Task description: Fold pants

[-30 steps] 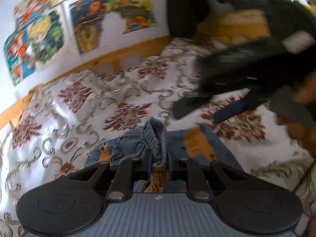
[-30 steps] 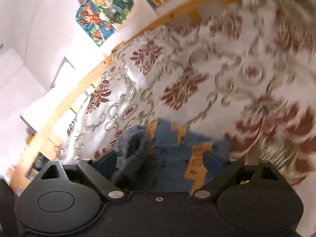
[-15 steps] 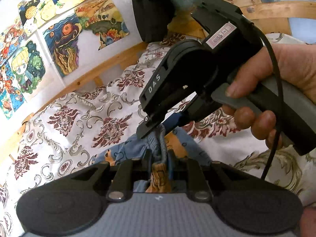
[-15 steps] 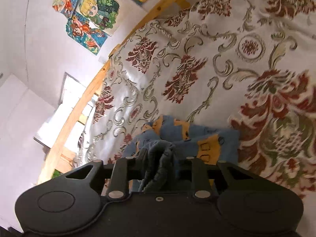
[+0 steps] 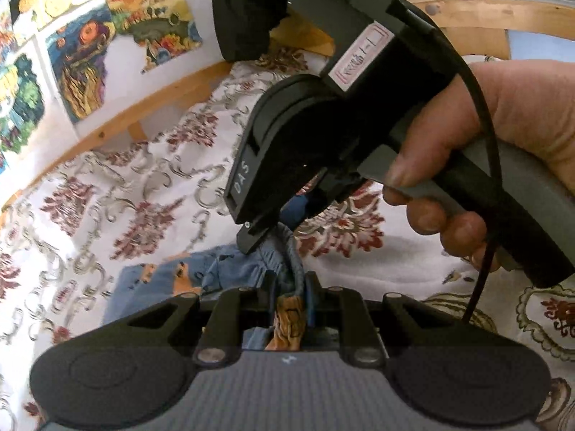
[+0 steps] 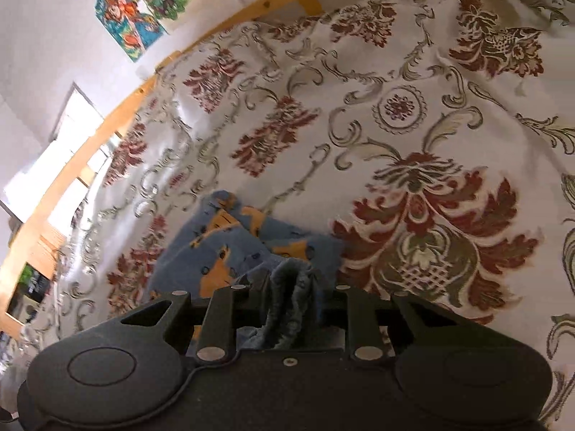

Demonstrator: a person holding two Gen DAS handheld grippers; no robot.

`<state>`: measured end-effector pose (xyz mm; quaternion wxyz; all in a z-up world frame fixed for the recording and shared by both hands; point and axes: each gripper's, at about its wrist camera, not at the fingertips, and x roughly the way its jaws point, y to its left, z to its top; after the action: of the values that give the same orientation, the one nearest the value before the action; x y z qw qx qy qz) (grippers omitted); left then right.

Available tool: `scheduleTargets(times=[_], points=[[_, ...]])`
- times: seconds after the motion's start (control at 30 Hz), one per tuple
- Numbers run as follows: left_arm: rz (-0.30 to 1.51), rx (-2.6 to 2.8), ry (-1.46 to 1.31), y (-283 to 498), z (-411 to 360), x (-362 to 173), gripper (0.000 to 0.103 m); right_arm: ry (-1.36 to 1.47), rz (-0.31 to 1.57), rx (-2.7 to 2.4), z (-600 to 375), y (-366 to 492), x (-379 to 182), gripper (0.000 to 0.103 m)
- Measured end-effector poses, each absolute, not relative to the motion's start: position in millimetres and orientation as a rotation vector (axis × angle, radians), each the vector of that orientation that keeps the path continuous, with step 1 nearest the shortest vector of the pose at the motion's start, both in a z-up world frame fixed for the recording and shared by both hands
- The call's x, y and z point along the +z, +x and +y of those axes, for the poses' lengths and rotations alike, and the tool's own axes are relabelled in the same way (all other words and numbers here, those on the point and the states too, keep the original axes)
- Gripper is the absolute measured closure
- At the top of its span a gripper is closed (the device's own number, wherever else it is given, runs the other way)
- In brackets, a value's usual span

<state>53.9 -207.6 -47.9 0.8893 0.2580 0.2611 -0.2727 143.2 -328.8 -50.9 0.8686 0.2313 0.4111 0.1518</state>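
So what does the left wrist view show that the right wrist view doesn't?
Left wrist only: the right gripper from outside, the hand holding it, its cable.

Right wrist only: a bright window beyond the bed frame.

Both: blue pants on the floral bedspread, waistband pinched in each view's own shut gripper, the left gripper included, and wall posters.

Left gripper (image 5: 290, 291) clamped the blue pants' (image 5: 215, 273) gathered waistband; right gripper (image 5: 267, 231) pinched it just beyond, over the floral bedspread (image 5: 143, 197).
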Motion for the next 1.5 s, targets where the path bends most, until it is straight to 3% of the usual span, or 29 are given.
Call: scheduleTargets(times=[0.07, 0.17, 0.23, 0.3, 0.37, 0.6, 0.73, 0.9, 1.1, 1.23, 1.33, 1.47, 1.5], points=[[0.592, -0.617, 0.505, 59, -203, -53, 0.078, 0.457, 0.886, 0.302, -326, 145, -56, 0.071], [0.684, -0.714, 0.410, 65, -182, -47, 0.055, 0.422, 0.892, 0.249, -327, 142, -58, 0.039], [0.718, -0.760, 0.373, 67, -158, -35, 0.044, 0.404, 0.851, 0.212, -332, 132, -50, 0.027], [0.701, -0.755, 0.356, 68, -131, -21, 0.029, 0.360, 0.801, 0.177, -332, 121, -40, 0.008], [0.665, -0.681, 0.328, 74, -100, -8, 0.002, 0.307, 0.754, 0.137, -328, 108, -32, 0.001], [0.656, -0.353, 0.180, 118, -34, -21, 0.000, -0.014, 0.690, -0.018, -270, 77, -24, 0.001], [0.833, -0.235, 0.153, 152, -22, -44, 0.003, -0.173, 0.727, -0.023, -238, 67, -38, 0.001], [0.914, -0.209, 0.119, 165, -8, -63, 0.000, -0.437, 0.792, 0.026, -215, 65, -68, 0.001], [0.900, -0.157, 0.089, 151, 13, -38, 0.000, -0.317, 0.686, 0.052, -230, 48, -35, 0.001], [0.691, -0.177, 0.083, 141, 15, -4, 0.000, -0.215, 0.561, 0.112, -237, 46, -12, 0.002], [0.665, -0.396, -0.011, 164, 2, 8, 0.001, -0.083, 0.589, 0.266, -236, 66, -14, 0.021], [0.754, -0.890, -0.112, 210, -24, 0, 0.004, 0.060, 0.669, 0.366, -237, 92, -28, 0.055], [0.797, -0.957, -0.139, 222, -31, -6, 0.006, 0.089, 0.683, 0.361, -240, 95, -32, 0.056]])
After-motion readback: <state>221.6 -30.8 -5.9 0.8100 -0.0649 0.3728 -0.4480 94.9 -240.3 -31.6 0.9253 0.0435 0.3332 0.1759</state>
